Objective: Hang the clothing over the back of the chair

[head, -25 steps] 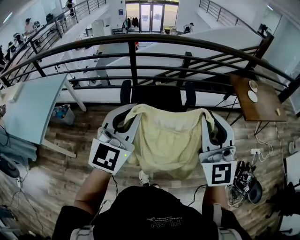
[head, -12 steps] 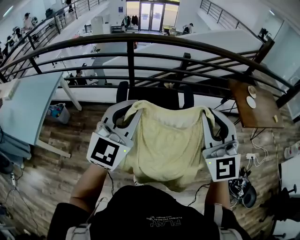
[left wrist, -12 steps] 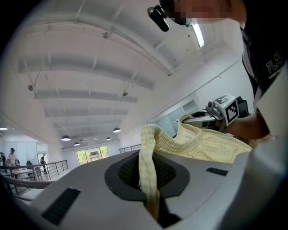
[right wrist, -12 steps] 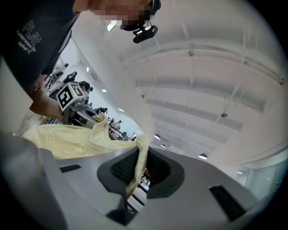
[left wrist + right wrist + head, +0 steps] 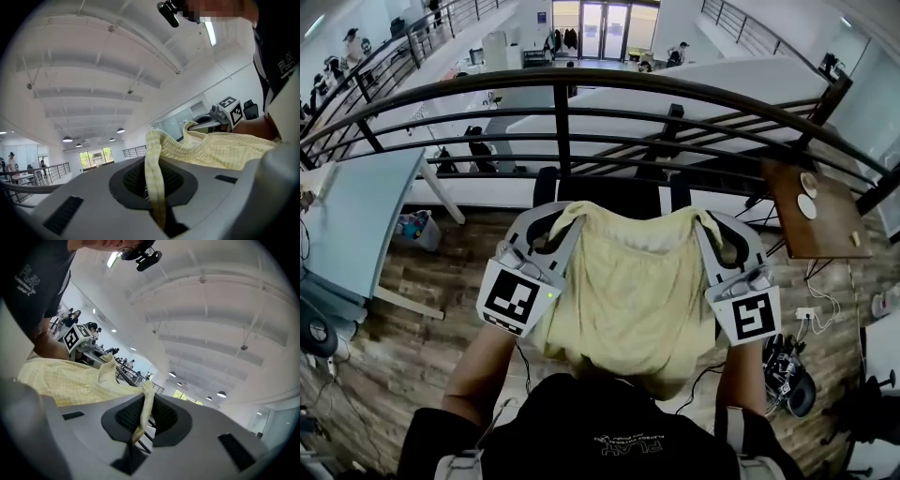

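A pale yellow, finely checked fabric garment is hanging spread wide in the air, one upper corner being pinched in the closed jaws of the left gripper and the other in those of the right gripper. Its top edge is sagging a little between them, and the rest is draping down toward the person. A black office chair with a padded backrest is standing upright just beyond the garment; whether cloth and backrest are touching cannot be told

The left gripper has its jaws pinching the yellow clothing.
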`<state>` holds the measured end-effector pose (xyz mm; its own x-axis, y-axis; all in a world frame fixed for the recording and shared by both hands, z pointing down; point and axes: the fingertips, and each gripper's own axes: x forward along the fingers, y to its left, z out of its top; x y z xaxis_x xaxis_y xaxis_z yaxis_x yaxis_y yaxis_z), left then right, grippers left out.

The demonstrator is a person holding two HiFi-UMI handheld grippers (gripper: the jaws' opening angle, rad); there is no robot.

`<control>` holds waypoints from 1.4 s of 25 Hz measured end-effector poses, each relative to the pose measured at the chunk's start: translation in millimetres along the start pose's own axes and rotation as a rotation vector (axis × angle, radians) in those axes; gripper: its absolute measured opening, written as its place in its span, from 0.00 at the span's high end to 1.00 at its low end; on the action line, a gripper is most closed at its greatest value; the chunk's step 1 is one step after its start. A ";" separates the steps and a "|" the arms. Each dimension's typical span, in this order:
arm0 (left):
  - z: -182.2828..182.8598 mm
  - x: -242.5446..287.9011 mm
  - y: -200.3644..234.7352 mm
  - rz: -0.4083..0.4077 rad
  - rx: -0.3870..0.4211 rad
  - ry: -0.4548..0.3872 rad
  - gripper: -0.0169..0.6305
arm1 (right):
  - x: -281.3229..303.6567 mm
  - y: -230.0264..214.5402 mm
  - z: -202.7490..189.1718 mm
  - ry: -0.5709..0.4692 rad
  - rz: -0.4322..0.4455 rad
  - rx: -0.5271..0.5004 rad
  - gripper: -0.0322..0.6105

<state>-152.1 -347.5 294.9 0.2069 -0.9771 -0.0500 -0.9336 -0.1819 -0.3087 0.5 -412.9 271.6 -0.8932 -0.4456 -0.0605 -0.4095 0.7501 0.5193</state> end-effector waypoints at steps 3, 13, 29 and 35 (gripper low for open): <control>-8.9 2.6 3.0 -0.001 -0.011 0.012 0.94 | 8.6 1.5 -9.3 0.029 0.034 -0.015 0.88; -33.3 7.6 7.9 -0.022 -0.027 0.051 0.93 | 19.7 9.5 -32.6 0.103 0.077 -0.067 0.88; -74.6 11.7 2.3 -0.096 -0.102 0.195 0.81 | 20.9 23.3 -68.3 0.273 0.168 -0.054 0.87; -78.8 0.2 7.6 -0.147 -0.191 0.234 0.65 | 16.4 30.7 -82.2 0.365 0.205 -0.045 0.72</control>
<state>-182.2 -357.7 367.4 0.2916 -0.9336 0.2081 -0.9411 -0.3189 -0.1121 -11.4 -437.3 356.6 -0.8275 -0.4390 0.3499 -0.2143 0.8231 0.5260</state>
